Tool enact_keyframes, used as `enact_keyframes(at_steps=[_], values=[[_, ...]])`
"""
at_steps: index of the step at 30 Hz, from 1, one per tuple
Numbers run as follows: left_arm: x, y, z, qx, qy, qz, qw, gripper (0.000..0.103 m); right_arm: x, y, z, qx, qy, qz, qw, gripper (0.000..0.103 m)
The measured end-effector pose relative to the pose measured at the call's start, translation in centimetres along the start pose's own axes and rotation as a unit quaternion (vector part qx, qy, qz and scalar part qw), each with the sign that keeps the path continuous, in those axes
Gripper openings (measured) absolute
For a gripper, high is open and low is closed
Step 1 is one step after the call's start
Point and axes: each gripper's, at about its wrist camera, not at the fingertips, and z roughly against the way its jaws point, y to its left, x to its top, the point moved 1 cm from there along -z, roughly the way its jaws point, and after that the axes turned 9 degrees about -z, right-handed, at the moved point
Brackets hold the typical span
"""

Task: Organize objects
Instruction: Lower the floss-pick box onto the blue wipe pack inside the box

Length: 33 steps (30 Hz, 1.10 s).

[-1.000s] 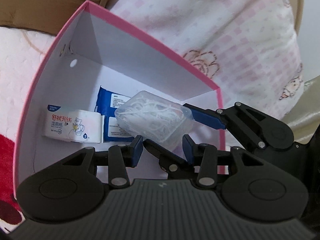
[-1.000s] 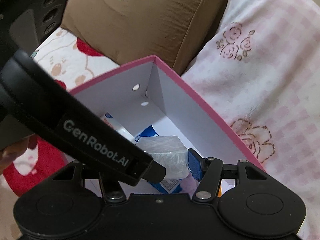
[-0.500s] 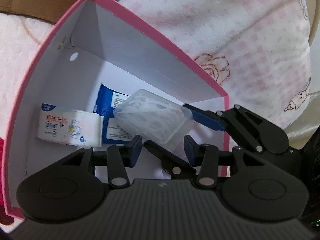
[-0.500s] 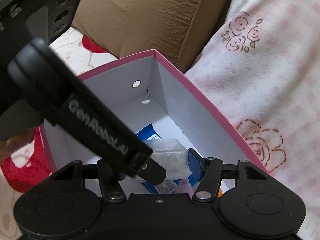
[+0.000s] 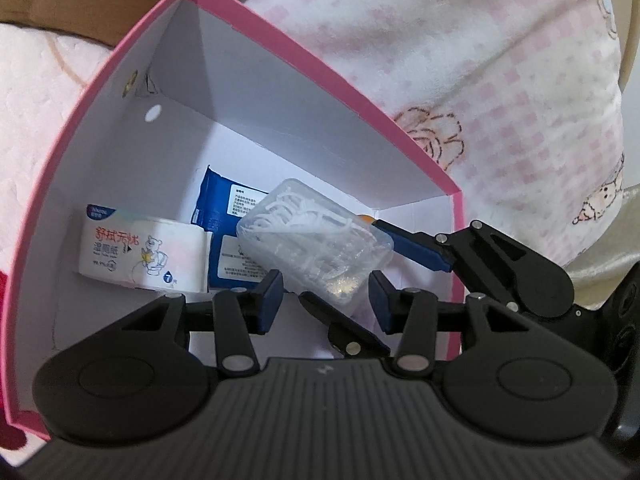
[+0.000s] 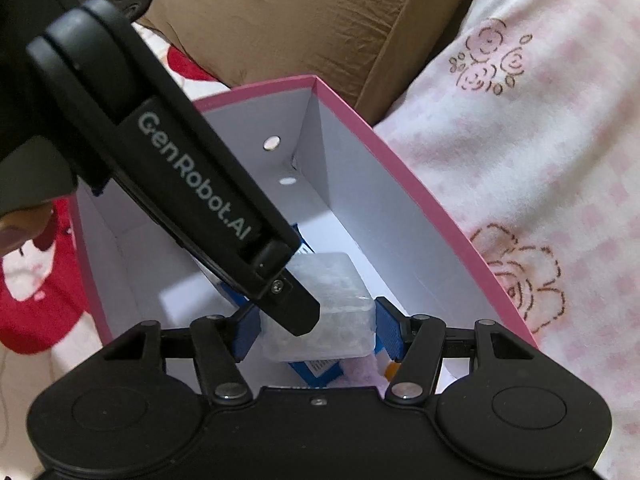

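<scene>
brown cushion [image 6: 320, 12], pink checked blanket [image 5: 460, 72]

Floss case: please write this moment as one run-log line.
right gripper: jaws shut on floss case | left gripper: jaws open, holding nothing | floss case: inside pink box, over blue pack

The black arm of the left gripper [image 6: 308, 316], crossing the right wrist view, carries "GenRobot.AI" in pale grey letters along its length. Inside the pink box [image 5: 320, 68], the white wipes pack [image 5: 144, 254] bears red Chinese characters, 舒拭无忧, with darker ones below that look like 湿厕纸, though the print is soft here. A small blue logo sits at its upper left corner, too small to read, and a round blue badge near its lower edge shows the number 7. The blue packet [image 5: 224, 216] beside it has white label panels filled with fine print, which cannot be made out in either view
</scene>
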Motion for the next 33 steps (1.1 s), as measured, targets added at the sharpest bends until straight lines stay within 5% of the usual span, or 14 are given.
enact_keyframes(at_steps=[6, 13, 16, 21, 24, 26, 27, 30, 33], values=[[0.2, -0.6, 1.0, 0.011, -0.035, -0.013, 0.9992, 0.045, 0.6, -1.1, 0.1, 0.025, -0.012, -0.045, 0.999, 0.064], [1.0, -0.2, 0.6, 0.039, -0.031, -0.018, 0.9986, 0.044, 1.6, -1.5, -1.4, 0.041, -0.013, -0.06, 0.997, 0.064], [0.9, -0.1, 0.0, 0.044, -0.025, -0.019, 0.9985, 0.038, 1.7, -1.9, -2.9, 0.046, 0.021, -0.062, 0.997, 0.064], [0.8, 0.0, -0.4, 0.047, -0.028, -0.024, 0.9982, 0.033, 1.1, -1.5, -3.6, 0.016, 0.04, -0.049, 0.998, 0.08], [0.7, -0.2, -0.8, 0.075, -0.027, -0.041, 0.996, 0.031, 1.0, -1.9, -2.8, 0.021, 0.031, -0.064, 0.997, 0.08], [0.7, -0.4, -0.9, 0.082, -0.031, -0.046, 0.9951, 0.031, 1.0, -2.3, -2.4, 0.033, 0.026, -0.08, 0.996, 0.075], [0.7, -0.5, -1.0, 0.084, -0.031, -0.047, 0.9949, 0.031, 1.0, -2.3, -2.4, 0.037, 0.027, -0.084, 0.995, 0.059], [0.8, -0.8, -1.2, 0.094, -0.031, -0.051, 0.9937, 0.031, 1.1, -2.1, -2.6, 0.015, 0.023, -0.087, 0.996, 0.042], [0.7, -1.2, -1.4, 0.106, -0.029, -0.064, 0.9919, 0.031, 1.4, -2.3, -2.9, 0.009, 0.024, -0.096, 0.995, 0.039]])
